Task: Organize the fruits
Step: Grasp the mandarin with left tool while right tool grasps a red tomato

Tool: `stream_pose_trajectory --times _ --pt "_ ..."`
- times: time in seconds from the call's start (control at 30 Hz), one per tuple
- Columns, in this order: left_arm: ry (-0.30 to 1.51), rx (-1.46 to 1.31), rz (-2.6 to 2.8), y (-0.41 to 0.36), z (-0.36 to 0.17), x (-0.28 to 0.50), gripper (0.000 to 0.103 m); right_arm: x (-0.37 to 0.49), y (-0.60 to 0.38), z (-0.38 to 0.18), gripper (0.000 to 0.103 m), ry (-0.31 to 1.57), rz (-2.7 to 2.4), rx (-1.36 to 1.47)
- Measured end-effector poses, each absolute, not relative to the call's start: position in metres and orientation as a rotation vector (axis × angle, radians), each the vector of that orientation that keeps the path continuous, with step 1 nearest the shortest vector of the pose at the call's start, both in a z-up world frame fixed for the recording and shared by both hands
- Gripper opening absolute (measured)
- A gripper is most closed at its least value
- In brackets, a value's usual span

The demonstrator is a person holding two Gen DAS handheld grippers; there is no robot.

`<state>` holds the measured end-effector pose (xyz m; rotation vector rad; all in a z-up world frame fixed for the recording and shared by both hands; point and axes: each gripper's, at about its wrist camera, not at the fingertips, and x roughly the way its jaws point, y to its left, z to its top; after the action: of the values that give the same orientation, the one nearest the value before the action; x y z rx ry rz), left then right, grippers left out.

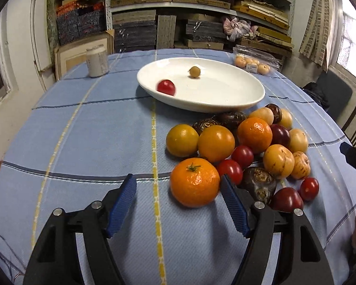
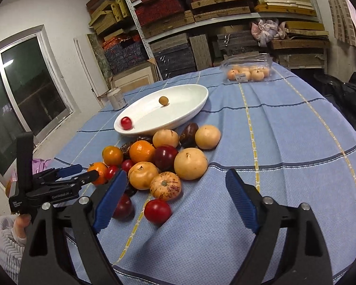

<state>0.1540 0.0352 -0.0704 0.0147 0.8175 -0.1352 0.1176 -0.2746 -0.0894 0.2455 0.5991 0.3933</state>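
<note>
Fruit lies heaped on the bench's blue checked cloth, just near of a white oval dish that holds only a red cherry tomato at its left end and a small tan fruit farther back. The heap touches the dish's near rim at its dark chestnuts.

The left claw stands wide open and empty, its right pad just beside the nearest mandarin, which sits off to the right of the gap, not squarely in it. The right claw is likewise wide open with nothing gripped; a red tomato lies on the cloth between its pads, untouched.

I'd judge the mandarin light, with a loose, giving peel: best taken across its widest middle, gently. The tomatoes look smooth, slick and thin-skinned, apt to squirt out or split under a hard squeeze, and being round they will roll once let go in the dish. The pale yellow fruits seem firmer. A lifted piece may also set its neighbours rolling.
</note>
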Motion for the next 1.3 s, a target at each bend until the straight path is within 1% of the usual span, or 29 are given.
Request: stream_pose_trajectory --times 0.07,0.13,0.2,0.23,0.27,0.53,0.67,0.7,0.77,0.83,0.97,1.03,1.13,1.3 --pt "0.829 0.005 -0.141 0.036 -0.073 0.158 0.074 0.118 -0.274 -0.090 0.083 0.601 0.394 0.245" --pt "0.838 0.000 -0.149 0.036 -0.075 0.160 0.073 0.119 -0.274 -0.089 0.083 0.606 0.395 0.241" --pt "0.835 0.006 -0.165 0.035 -0.075 0.160 0.062 0.121 -0.272 -0.089 0.083 0.614 0.398 0.234" --pt "0.840 0.010 -0.171 0.034 -0.076 0.161 0.049 0.121 -0.271 -0.089 0.083 0.615 0.398 0.231" --pt "0.848 0.019 -0.172 0.033 -0.078 0.162 0.047 0.121 -0.270 -0.090 0.083 0.618 0.398 0.225" --pt "0.853 0.015 -0.155 0.038 -0.079 0.167 0.047 0.121 -0.261 -0.093 0.083 0.645 0.421 0.189" --pt "0.859 -0.051 -0.126 0.054 -0.078 0.167 0.047 0.123 -0.253 -0.097 0.083 0.681 0.438 0.155" --pt "0.857 -0.068 -0.122 0.058 -0.077 0.167 0.047 0.124 -0.252 -0.098 0.082 0.688 0.440 0.150" --pt "0.850 -0.084 -0.122 0.061 -0.075 0.166 0.047 0.126 -0.247 -0.100 0.075 0.710 0.450 0.128" --pt "0.846 -0.085 -0.125 0.062 -0.074 0.165 0.047 0.126 -0.239 -0.102 0.064 0.730 0.457 0.084" --pt "0.847 -0.075 -0.134 0.059 -0.074 0.163 0.047 0.125 -0.230 -0.105 0.061 0.754 0.456 0.028" --pt "0.844 -0.070 -0.138 0.058 -0.074 0.162 0.047 0.127 -0.230 -0.109 0.057 0.789 0.459 0.030" --pt "0.838 -0.071 -0.144 0.057 -0.073 0.160 0.047 0.131 -0.226 -0.119 0.042 0.866 0.496 0.025" --pt "0.835 -0.074 -0.148 0.057 -0.072 0.157 0.047 0.130 -0.222 -0.121 0.042 0.877 0.493 -0.003"
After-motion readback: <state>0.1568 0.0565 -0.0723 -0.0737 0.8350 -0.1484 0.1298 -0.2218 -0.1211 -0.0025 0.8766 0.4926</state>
